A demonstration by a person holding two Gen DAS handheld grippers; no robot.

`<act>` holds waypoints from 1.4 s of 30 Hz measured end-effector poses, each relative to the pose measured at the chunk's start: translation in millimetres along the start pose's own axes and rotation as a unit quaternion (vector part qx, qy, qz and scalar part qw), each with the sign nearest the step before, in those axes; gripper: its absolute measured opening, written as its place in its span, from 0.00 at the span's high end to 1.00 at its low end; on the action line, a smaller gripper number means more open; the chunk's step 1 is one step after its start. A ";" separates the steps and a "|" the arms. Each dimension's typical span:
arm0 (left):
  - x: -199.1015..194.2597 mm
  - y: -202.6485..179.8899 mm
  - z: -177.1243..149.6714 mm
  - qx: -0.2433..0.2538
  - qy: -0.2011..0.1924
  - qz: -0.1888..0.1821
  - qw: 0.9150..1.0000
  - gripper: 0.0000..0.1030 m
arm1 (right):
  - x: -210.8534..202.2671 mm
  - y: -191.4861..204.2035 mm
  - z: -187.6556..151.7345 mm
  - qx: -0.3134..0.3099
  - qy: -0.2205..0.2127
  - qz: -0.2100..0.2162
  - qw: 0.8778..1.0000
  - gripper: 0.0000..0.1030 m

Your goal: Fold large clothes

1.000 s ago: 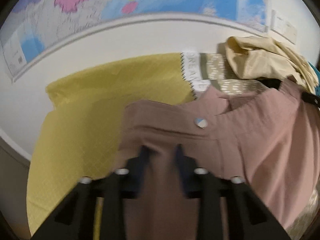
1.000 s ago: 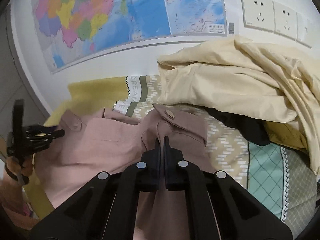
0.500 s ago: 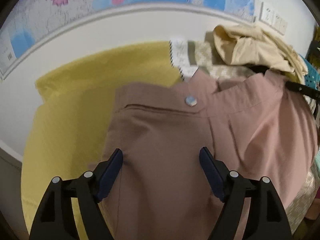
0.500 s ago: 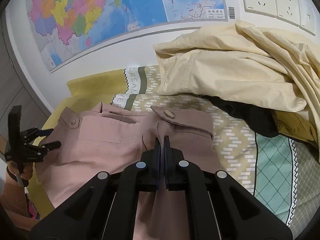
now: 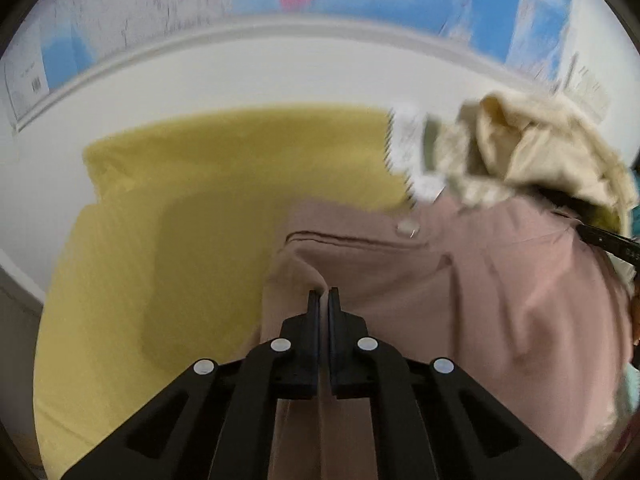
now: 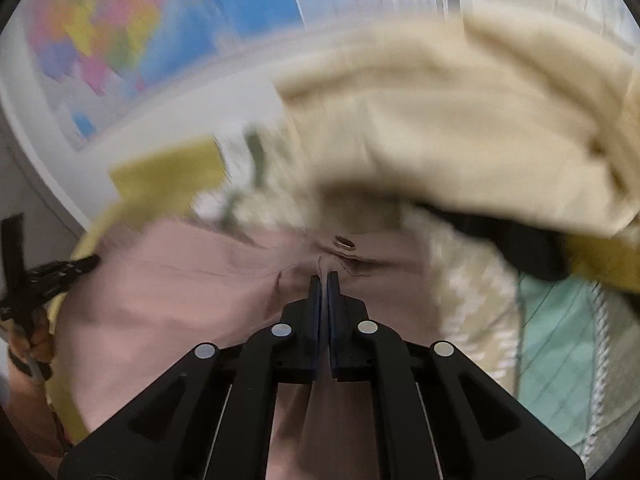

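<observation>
No writing can be read: both views are smeared, and the printing on the wall map [image 5: 360, 4] and on the white strip of the bedsheet is a blur. The pink trousers [image 5: 460, 288] lie on the yellow part of the sheet [image 5: 168, 248], below the map and just beside the cream garment [image 6: 460, 120] heaped to their right. The left tongs [image 5: 323, 296] have just been closing and pinch a ridge of the trousers' cloth near the waistband. The right tongs [image 6: 324, 280], just eased slightly apart, pinch cloth below the button [image 6: 345, 242]. Something black peeks from under the cream heap, cut off.
</observation>
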State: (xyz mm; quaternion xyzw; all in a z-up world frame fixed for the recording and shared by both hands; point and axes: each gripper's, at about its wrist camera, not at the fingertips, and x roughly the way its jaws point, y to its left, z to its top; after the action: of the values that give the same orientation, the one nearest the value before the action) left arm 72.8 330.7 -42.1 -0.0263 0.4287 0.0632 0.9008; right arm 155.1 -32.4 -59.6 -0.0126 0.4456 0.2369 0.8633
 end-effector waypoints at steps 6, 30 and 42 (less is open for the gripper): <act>-11.6 13.0 -5.1 -0.015 -0.010 0.014 1.000 0.49 | 2.1 -4.3 -5.4 0.000 0.012 -0.005 1.000 0.45; -55.8 3.2 -124.5 -0.106 0.051 -0.170 0.978 0.06 | -65.4 -60.9 -100.6 0.123 0.071 0.200 0.970 0.04; -26.4 -19.1 -83.4 -0.120 0.020 -0.159 0.980 0.21 | -16.3 -26.1 -61.1 0.087 0.075 0.247 0.962 0.30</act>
State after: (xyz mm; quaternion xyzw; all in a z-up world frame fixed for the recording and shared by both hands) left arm -5.2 300.9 -74.3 -0.2033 0.4265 -0.0300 0.8809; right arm 111.4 -76.2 -88.7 0.1548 0.5174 0.4012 0.7399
